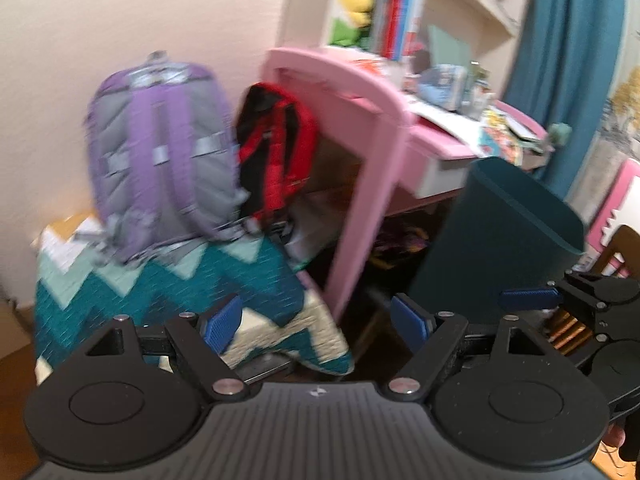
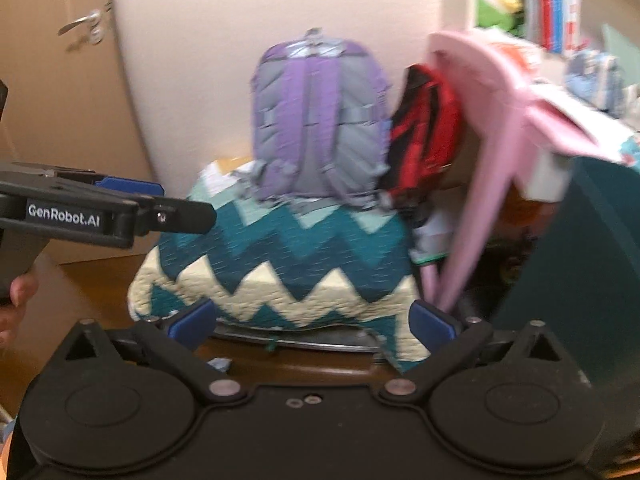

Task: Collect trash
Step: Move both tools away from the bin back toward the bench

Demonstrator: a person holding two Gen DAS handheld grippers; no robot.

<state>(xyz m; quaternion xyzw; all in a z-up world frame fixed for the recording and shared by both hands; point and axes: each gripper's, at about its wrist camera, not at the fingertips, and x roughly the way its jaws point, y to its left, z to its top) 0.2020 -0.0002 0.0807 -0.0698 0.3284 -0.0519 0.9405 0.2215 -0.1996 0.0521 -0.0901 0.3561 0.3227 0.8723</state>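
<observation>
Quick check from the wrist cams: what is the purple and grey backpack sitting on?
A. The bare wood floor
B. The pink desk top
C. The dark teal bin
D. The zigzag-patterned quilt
D: the purple and grey backpack stands upright on the zigzag-patterned quilt, left of the pink desk and apart from the dark teal bin.

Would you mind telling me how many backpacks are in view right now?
2. The purple backpack stands on the zigzag blanket; the red-and-black backpack hangs beside it against the pink desk. Others may be hidden.
</observation>
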